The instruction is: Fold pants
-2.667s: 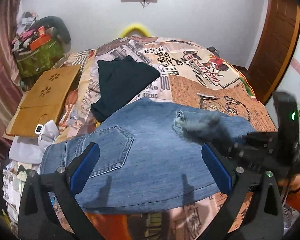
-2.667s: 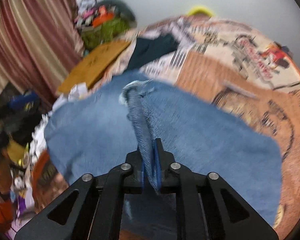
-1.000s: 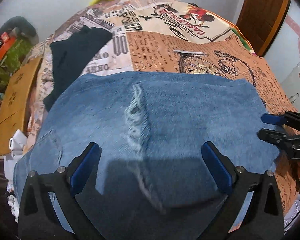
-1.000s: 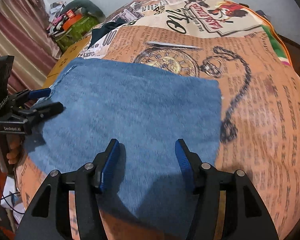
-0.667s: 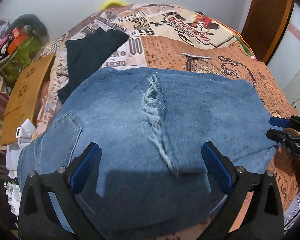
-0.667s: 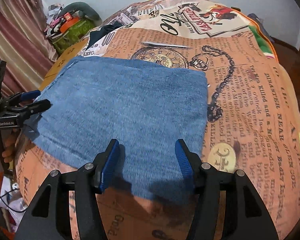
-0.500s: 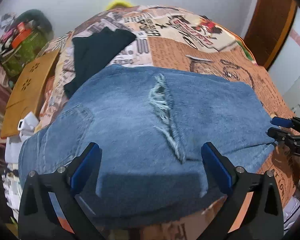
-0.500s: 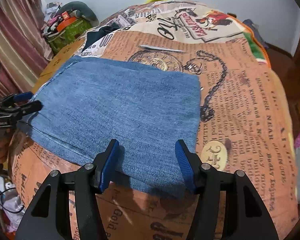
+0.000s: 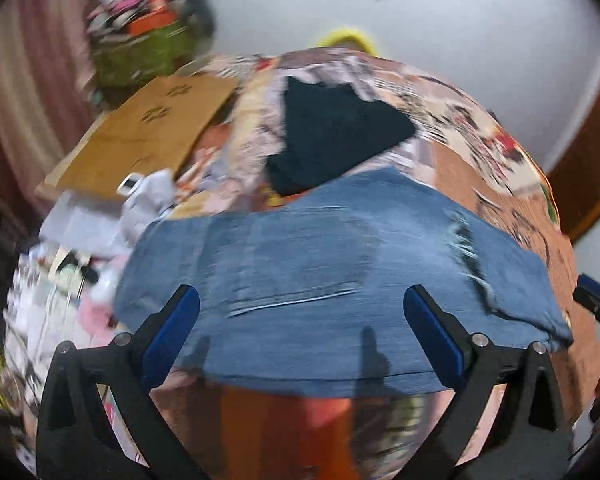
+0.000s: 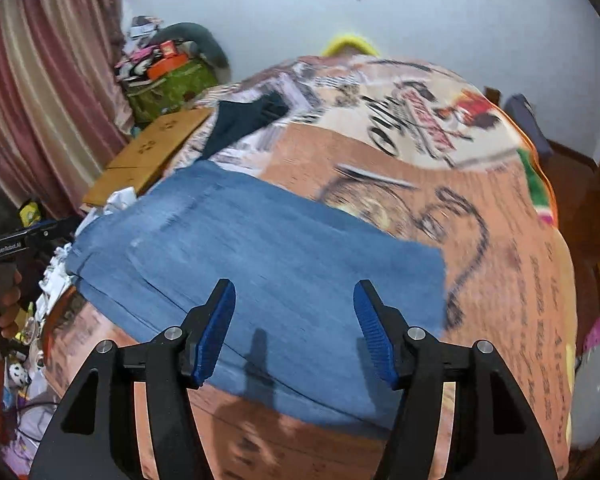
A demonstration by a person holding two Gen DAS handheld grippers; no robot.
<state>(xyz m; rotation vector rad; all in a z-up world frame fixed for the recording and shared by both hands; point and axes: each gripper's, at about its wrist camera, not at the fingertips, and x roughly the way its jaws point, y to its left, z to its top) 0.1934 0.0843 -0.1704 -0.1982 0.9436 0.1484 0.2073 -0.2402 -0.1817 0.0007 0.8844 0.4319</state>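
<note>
Jeans: folded, lying flat on the printed bedspread, near its front edge.
Left gripper: jaws wide, nothing between them, above the jeans.
Right gripper: jaws apart and just opening further, empty, over the jeans.
Dark garment: beyond the jeans.

Left gripper is held angled downward, jaws spread wide, nothing between the blue pads. Right gripper is likewise tilted down, jaws parted and just opened a little further, nothing gripped. In the right wrist view the left gripper is seen at the far left edge, held by a hand. The right gripper's tip is glimpsed at the left view's right edge.
</note>
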